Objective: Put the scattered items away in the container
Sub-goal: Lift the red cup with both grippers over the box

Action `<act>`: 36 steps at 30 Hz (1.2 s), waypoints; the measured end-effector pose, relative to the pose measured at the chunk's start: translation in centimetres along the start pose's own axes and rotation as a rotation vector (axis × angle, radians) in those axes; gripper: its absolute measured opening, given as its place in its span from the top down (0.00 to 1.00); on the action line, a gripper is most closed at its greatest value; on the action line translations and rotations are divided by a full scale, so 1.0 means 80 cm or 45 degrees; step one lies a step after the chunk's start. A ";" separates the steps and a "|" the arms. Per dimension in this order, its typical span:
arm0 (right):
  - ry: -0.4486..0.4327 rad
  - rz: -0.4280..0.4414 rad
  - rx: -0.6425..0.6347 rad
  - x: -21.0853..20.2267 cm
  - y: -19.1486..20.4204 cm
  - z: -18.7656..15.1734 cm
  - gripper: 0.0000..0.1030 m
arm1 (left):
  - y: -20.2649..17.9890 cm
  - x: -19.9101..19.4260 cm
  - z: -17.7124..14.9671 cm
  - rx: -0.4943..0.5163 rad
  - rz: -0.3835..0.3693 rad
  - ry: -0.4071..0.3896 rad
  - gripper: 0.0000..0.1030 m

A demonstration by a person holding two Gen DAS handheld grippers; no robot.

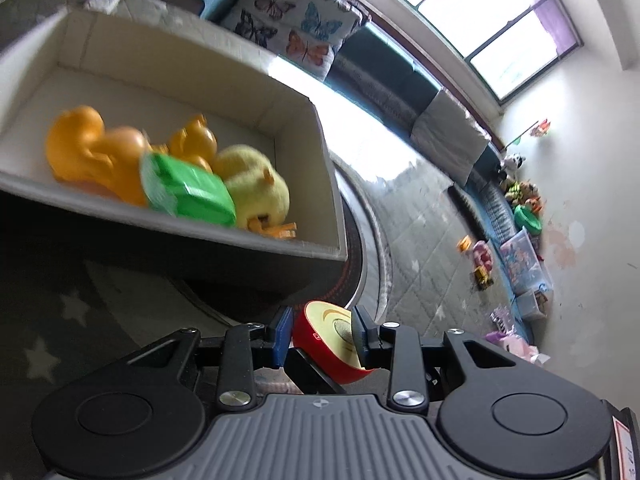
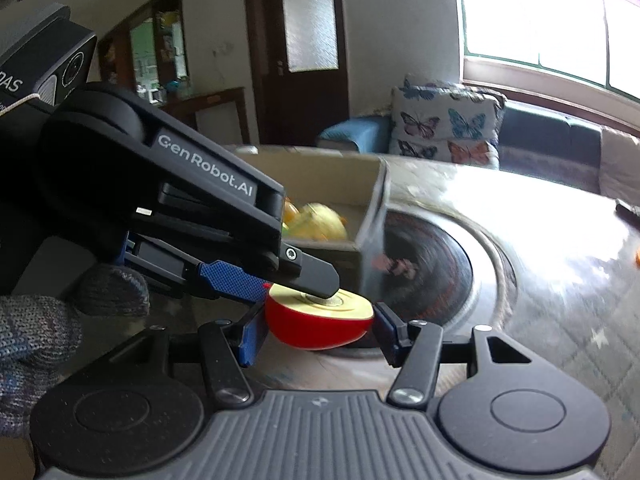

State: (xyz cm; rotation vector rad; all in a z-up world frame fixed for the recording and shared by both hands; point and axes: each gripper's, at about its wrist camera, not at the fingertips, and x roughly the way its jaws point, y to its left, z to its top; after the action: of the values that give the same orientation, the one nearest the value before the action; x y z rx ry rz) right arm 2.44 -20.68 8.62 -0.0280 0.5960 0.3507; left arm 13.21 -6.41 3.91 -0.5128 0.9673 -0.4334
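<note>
We are seeing the grey box (image 1: 312, 184) sitting on the round glossy tabletop (image 2: 520, 240) near its dark centre.

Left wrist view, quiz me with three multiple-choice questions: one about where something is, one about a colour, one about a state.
1. Where is the green packet?
A. on the rug
B. inside the grey container, between the orange toy and the yellow plush
C. on the sofa

2. What colour is the skin of the toy half apple?
A. green
B. blue
C. red

3. What is the left gripper doing?
A. shut on the toy half apple
B. open and empty
C. shut on the yellow plush

Answers: 1 B, the packet lies on the container's floor against both toys; 2 C, a red rim rings the pale cut face; 3 A, both blue pads press on the apple's sides.
</note>
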 end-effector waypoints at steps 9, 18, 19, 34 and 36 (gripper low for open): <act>-0.080 0.088 -0.064 0.017 0.033 0.049 0.45 | 0.020 -0.051 0.035 -0.017 0.019 -0.148 0.67; -0.084 0.163 -0.149 0.069 0.073 0.086 0.45 | 0.065 -0.071 0.072 -0.099 0.069 -0.231 0.68; -0.083 0.168 -0.154 0.076 0.077 0.088 0.45 | 0.070 -0.073 0.075 -0.107 0.075 -0.237 0.68; -0.042 0.232 -0.185 0.140 0.121 0.090 0.45 | 0.135 -0.077 0.089 -0.220 0.121 -0.266 0.68; -0.044 0.228 -0.193 0.145 0.125 0.089 0.44 | 0.139 -0.076 0.090 -0.227 0.118 -0.268 0.68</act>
State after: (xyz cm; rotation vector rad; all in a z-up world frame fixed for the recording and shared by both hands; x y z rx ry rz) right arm 11.98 -6.74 8.86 -0.1142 0.5382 0.5685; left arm 17.65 7.44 4.76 -0.6583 0.8262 -0.2059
